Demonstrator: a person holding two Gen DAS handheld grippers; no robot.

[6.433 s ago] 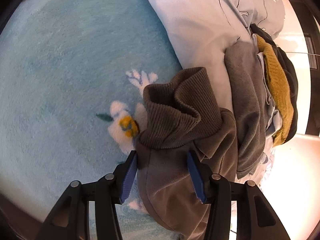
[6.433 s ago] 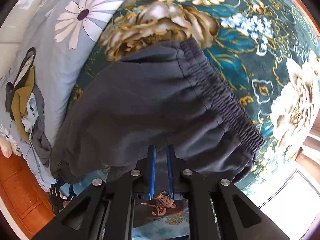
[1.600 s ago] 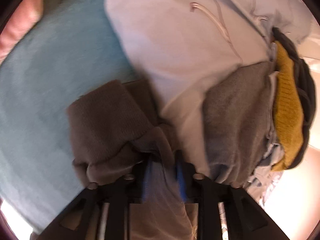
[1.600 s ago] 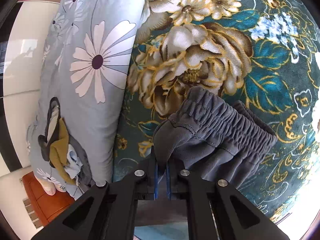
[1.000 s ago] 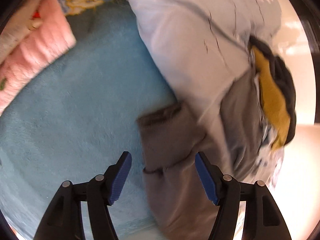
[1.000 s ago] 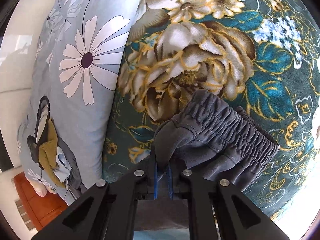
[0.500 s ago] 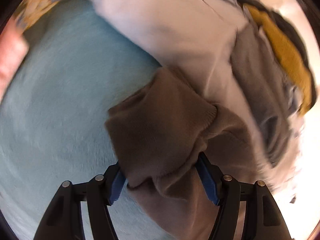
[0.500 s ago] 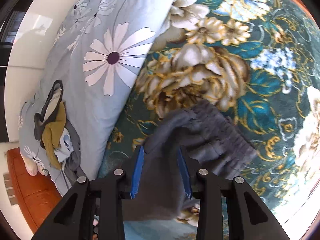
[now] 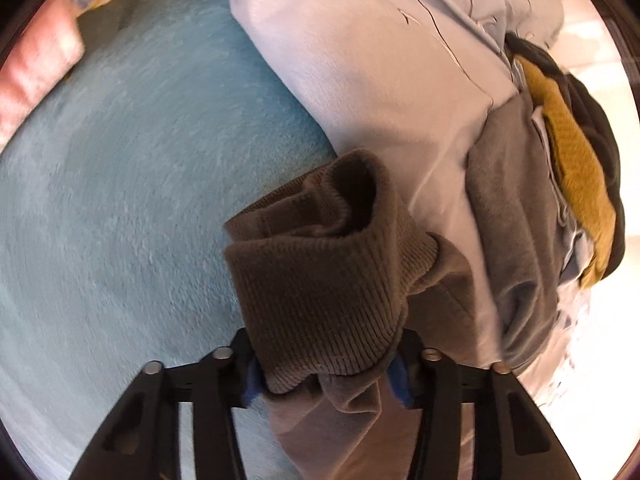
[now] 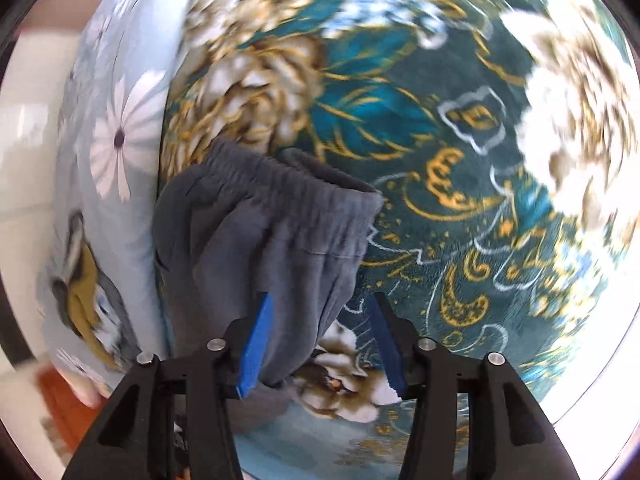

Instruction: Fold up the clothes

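In the left wrist view, the ribbed cuff [image 9: 320, 280] of the grey-brown trousers lies bunched between the blue pads of my left gripper [image 9: 326, 376]. The pads stand wide apart on either side of the cloth, so the gripper is open. In the right wrist view, the trousers' elastic waistband [image 10: 288, 196] lies folded over on the floral blanket [image 10: 460, 152]. My right gripper [image 10: 320, 344] is open, its pads apart, with a fold of the grey cloth hanging between them.
A light blue fleece blanket [image 9: 120, 200] covers the bed on the left. A pale daisy-print pillow [image 9: 380, 60] carries a pile of grey, mustard and dark clothes [image 9: 560, 168], which also shows in the right wrist view [image 10: 84, 296]. A pink cloth [image 9: 32, 64] lies far left.
My right gripper has let go of the waistband and opened wide. My left gripper, open since a second ago, has moved forward so the cuff sits between its pads.
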